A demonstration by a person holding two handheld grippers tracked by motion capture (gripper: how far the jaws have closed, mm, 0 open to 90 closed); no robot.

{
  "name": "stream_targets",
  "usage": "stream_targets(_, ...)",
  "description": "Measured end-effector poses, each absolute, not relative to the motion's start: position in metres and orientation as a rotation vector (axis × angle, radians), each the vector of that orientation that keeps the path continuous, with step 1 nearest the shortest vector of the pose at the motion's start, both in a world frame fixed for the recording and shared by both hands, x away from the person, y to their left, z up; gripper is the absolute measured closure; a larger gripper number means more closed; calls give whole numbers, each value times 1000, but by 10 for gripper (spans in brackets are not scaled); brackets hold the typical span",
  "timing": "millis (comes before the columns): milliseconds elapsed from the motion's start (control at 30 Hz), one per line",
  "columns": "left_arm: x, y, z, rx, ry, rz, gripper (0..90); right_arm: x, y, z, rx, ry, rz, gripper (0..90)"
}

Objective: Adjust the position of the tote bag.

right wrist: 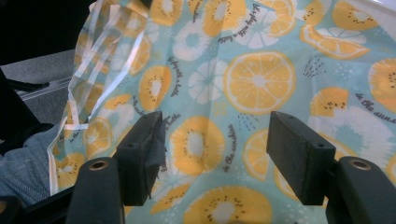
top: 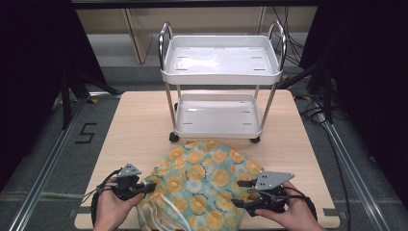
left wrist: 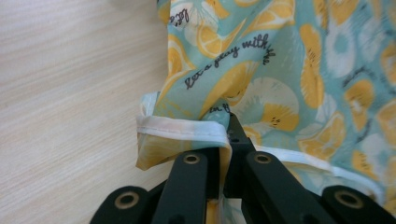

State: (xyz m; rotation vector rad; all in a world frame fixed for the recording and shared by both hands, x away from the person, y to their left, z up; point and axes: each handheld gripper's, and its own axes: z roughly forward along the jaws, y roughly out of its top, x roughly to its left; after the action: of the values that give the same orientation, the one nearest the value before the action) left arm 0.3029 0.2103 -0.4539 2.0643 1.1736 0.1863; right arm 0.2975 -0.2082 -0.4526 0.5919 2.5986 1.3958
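Left gripper (left wrist: 224, 135) fingers pinch the fruit-print cloth's (top: 207, 180) hem; right gripper (right wrist: 217, 154) fingers gape over it.

I work at a light wooden table (top: 139, 120) under even overhead light; a white two-tier trolley (top: 221, 72) with chrome handles stands on it at my twelve o'clock, both trays bare. Grey floor (top: 43, 159) surrounds the table, with metal rails (top: 45, 168) running at nine and three o'clock and a black mark at ten. Black curtains (top: 33, 57) close both sides, cables (top: 312, 113) trail at two o'clock, and pale wooden panelling (top: 139, 29) crosses the far wall.
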Motion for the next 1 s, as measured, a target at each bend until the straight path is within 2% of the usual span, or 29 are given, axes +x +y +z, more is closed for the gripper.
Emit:
stream_targets(67,302,211,-450,2067,1152,180,885,297,-208,-452,609,2597,1394,374)
stream_targets(267,298,200,-435,1929,1119,142,885,298,-206,-454,568,2605,1364,348)
stream_targets(500,299,185,-421,1879,1052,120,884,298,-205,-455,548,2615,1333,322)
stream_targets(1000,321,149,-400,1872,955,146,885,298,-209,-448,527,2576,1358,296)
